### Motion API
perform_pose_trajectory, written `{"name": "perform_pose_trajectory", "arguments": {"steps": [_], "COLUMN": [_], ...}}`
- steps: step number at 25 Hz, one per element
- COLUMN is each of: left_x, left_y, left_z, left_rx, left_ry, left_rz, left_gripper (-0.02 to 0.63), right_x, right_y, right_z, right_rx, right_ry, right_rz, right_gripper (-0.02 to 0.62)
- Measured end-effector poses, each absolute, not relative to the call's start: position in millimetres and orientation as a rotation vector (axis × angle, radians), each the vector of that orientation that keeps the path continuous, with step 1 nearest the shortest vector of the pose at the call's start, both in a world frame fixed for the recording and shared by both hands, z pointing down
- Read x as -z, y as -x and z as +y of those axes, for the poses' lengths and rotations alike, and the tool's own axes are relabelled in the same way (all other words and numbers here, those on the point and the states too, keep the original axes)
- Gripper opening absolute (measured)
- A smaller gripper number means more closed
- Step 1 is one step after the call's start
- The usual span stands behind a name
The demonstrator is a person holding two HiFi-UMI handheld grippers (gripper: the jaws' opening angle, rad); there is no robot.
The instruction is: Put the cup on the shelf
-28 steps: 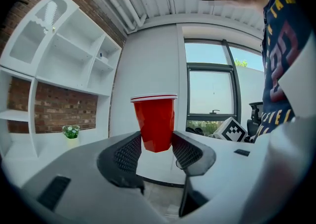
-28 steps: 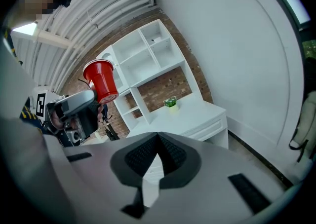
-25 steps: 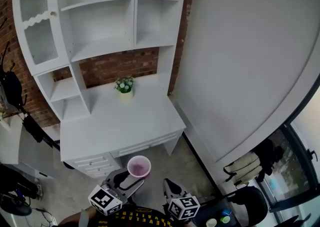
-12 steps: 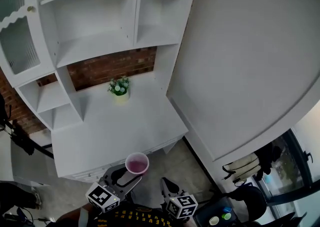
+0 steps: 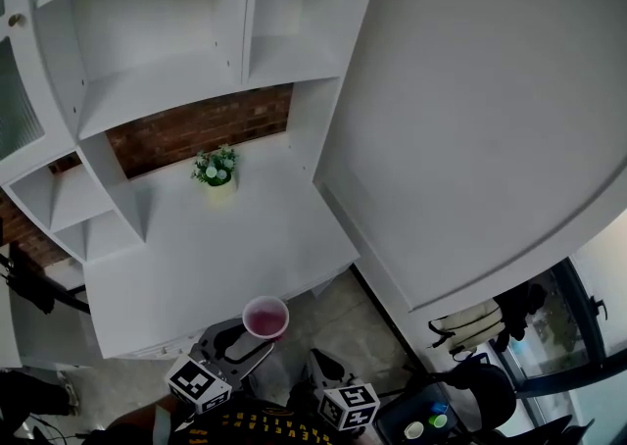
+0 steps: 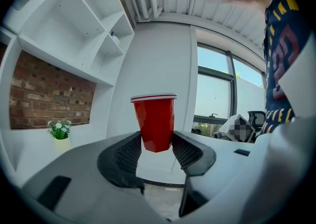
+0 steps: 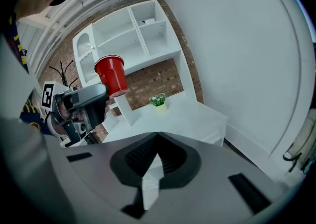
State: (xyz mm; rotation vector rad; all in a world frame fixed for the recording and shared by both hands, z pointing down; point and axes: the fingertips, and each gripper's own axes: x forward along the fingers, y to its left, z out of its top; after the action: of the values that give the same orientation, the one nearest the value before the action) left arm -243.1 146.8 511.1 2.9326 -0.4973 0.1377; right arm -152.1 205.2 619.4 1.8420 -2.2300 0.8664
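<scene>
Red plastic cup (image 5: 265, 317), lower centre, is pinched upright near its base by my left gripper (image 6: 155, 144), likely to keep it level. A white wooden shelf unit (image 5: 147, 90) fills the upper left. My right gripper (image 7: 157, 144), pressed together and empty, hangs clear.

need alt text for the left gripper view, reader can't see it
A red cup stands upright, gripped near its base by the left tongs. Behind it to the left are a white shelf unit with a brick wall showing beneath it and a small potted plant; a window is to the right.
</scene>
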Motion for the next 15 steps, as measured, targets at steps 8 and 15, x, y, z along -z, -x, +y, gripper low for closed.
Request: {"name": "perform_pose_trajectory", "arguments": {"steps": [8,15], "left_x": [-497,-475], "left_y": [175,94], "left_z": [132,130], "left_rx": [-0.171,-0.156], "left_ry": [-2.963,-2.992], "left_rz": [-0.627,-0.743], "left_gripper": [0.198,0.198], "right_x": [-613,-593], "right_y": [80,13], "right_z": [168,149], "right_rx": [-0.867,-0.91], "right_ry": [-1.784,-1.689], "right_rz": [-2.363,-2.497], "right_gripper": [0.005,0.005]}}
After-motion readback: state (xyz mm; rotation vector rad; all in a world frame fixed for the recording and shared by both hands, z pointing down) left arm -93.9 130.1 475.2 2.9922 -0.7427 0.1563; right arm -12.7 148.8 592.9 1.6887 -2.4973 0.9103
